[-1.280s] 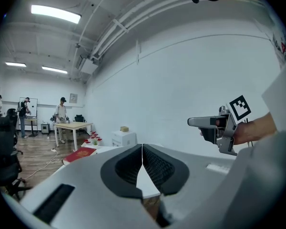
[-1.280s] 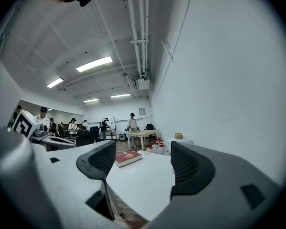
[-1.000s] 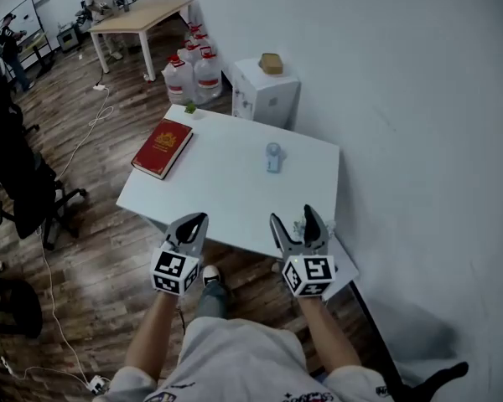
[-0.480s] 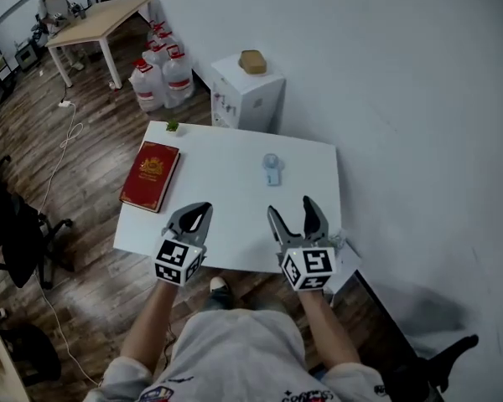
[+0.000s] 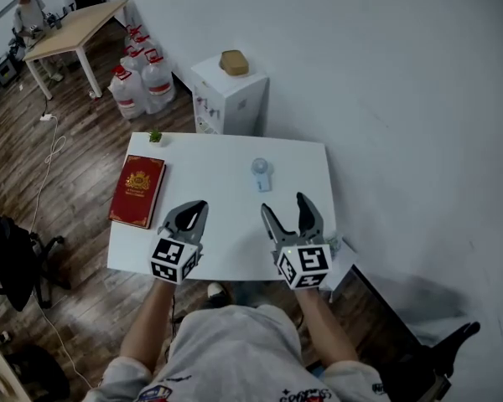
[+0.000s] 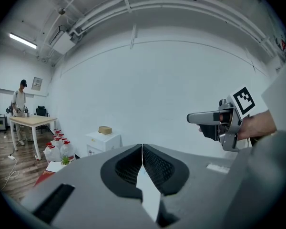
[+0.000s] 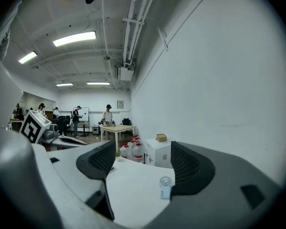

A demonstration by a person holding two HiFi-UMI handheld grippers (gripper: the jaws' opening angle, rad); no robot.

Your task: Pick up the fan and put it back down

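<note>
A small pale blue fan (image 5: pixel 261 174) stands on the white table (image 5: pixel 220 201), toward its far middle; in the right gripper view the fan (image 7: pixel 165 187) shows between the jaws, well ahead of them. My right gripper (image 5: pixel 290 214) is open over the table's near right part, empty. To its left my left gripper (image 5: pixel 189 215) hangs over the near edge, shut with nothing in it. The left gripper view shows its jaws closed together (image 6: pixel 142 152) and the right gripper (image 6: pixel 218 124) off to the side.
A red book (image 5: pixel 137 191) lies on the table's left side, a small green plant (image 5: pixel 155 136) at the far left corner. Behind the table stand a white cabinet (image 5: pixel 229 95) with a brown box (image 5: pixel 233 62) and several water jugs (image 5: pixel 138 79). A wooden table (image 5: pixel 74 26) and people are farther back.
The head view has shifted, so the table and fan sit lower and more centred. Both grippers hold about the same place over the near edge, right open, left shut.
</note>
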